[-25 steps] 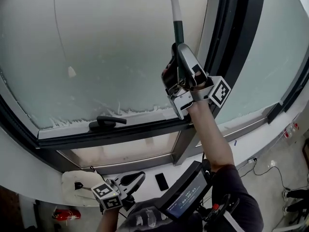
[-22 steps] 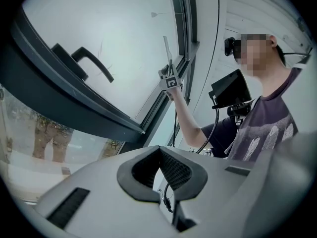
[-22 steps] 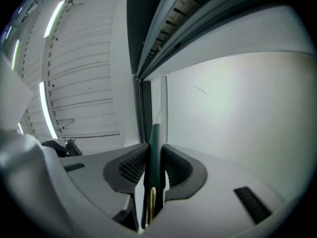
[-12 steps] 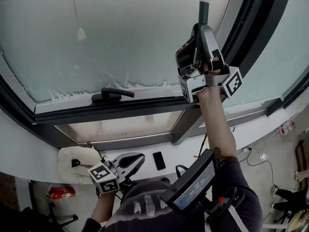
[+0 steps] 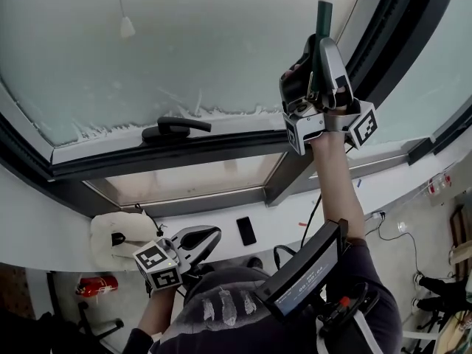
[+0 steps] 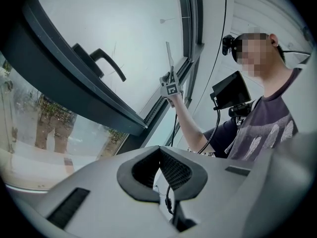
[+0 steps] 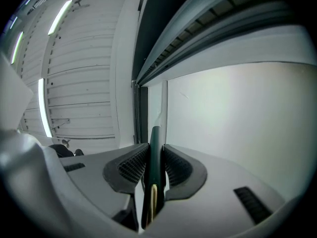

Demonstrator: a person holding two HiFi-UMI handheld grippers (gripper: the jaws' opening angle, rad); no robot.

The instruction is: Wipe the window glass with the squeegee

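A wide frosted pale window pane (image 5: 206, 43) is filling the upper part of the head view, and a dark metal window frame (image 5: 169, 157) is running along its bottom edge and up its right edge.

Near the right edge of the pane, a long squeegee with a dark green handle and a white shaft (image 5: 324, 6) is standing almost parallel to the vertical frame post. Its long axis is running up the glass, the handle end is pointing down and the shaft is rising out of the head view's top edge, so the blade is not showing there.

The right gripper (image 5: 318, 50) is reaching up on a raised arm. In the right gripper view its fingers (image 7: 130, 166) are pinching the green handle (image 7: 154, 150) from both sides, spread only as wide as the handle.

The left gripper (image 5: 209, 236) is hanging low, below the bottom edge of the frame and well apart from the glass. Its fingers (image 6: 173, 170) are pressing together at the tips and holding nothing.

A black lever window handle (image 5: 177, 129) is sitting on the bottom frame rail, left of the squeegee.
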